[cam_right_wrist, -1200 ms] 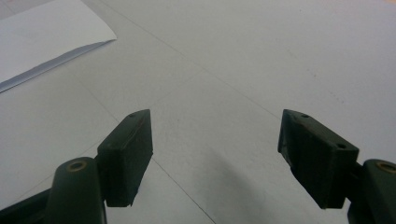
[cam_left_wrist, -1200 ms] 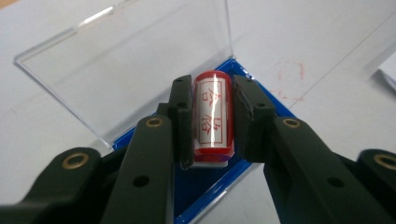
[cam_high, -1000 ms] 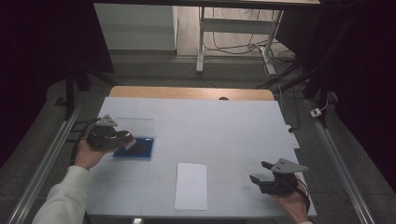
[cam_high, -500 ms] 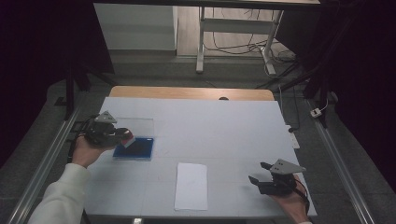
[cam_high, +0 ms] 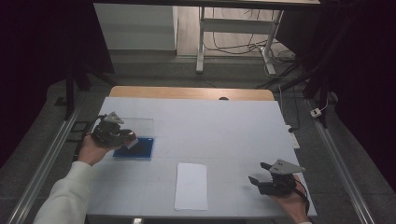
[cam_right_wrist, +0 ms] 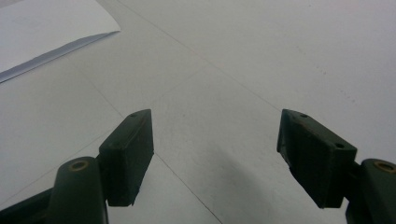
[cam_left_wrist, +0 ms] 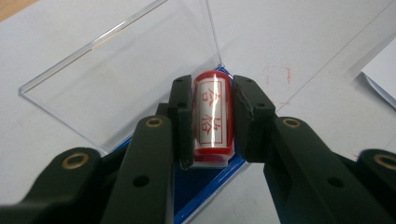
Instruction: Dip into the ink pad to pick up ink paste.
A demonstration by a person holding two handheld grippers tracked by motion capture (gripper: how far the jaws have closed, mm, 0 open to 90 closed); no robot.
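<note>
My left gripper [cam_high: 125, 138] is shut on a small red cylinder stamp [cam_left_wrist: 212, 114] with a white label printed with red characters. It holds the stamp just above the blue tray [cam_left_wrist: 205, 186] of an ink pad case, whose clear lid [cam_left_wrist: 116, 79] lies flat and open behind it. In the high view the blue case [cam_high: 140, 150] sits at the table's left with the lid [cam_high: 140, 125] beyond it. My right gripper [cam_high: 259, 175] rests open near the front right corner, and nothing lies between its jaws [cam_right_wrist: 215, 135].
A white sheet of paper [cam_high: 191, 185] lies near the front edge at the middle, and its corner [cam_right_wrist: 46, 28] shows in the right gripper view. The white table top [cam_high: 215, 126] has a wooden strip along its far edge. Metal rails run along both sides.
My left gripper has shifted a little over the blue case with the stamp still in its jaws. The right gripper has stayed in place.
</note>
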